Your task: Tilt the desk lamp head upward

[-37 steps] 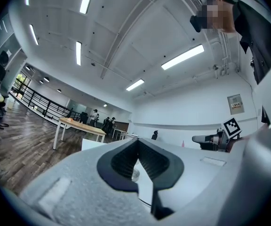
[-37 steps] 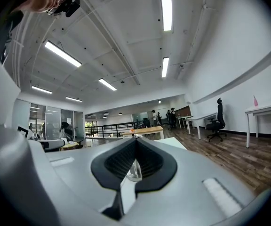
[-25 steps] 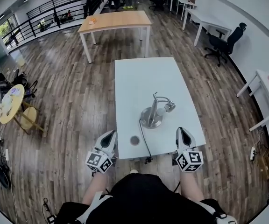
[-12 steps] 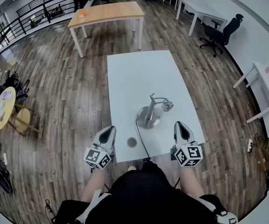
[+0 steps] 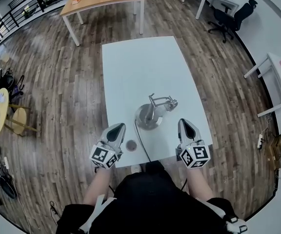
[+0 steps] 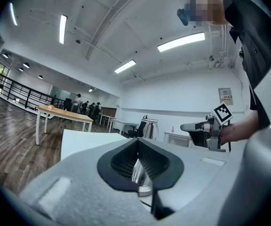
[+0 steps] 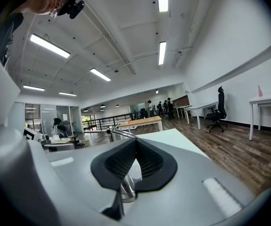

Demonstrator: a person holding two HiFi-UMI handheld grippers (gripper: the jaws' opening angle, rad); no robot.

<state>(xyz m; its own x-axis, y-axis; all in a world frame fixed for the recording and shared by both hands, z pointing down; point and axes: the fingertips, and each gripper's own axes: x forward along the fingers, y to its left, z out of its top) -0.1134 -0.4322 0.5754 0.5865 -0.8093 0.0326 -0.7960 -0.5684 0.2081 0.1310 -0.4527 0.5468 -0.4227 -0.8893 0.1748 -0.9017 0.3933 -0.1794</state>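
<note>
Open office, wood floor; white table (image 5: 130, 67) fills mid-frame. Desk lamp (image 5: 152, 108) sits at centre, its head (image 5: 171, 103) pointing right. Left gripper (image 5: 116, 129) and right gripper (image 5: 184, 126) flank it lower down, jaws pressed together, empty. Suggest: open right jaws, pinch head, steady base (image 5: 144, 119) with left.

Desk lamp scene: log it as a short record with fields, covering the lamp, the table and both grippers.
surface: white table
desk lamp: stands on its round base, toward the table's near end
lamp head: at the arm's end, right of the base
cord: runs from the base to the near edge
small dark disc: on the table, left of the cord
left gripper: fingers shut, empty, clear of the lamp
right gripper: fingers shut, empty, clear of the lamp
task status: lamp head not yet touched
</note>
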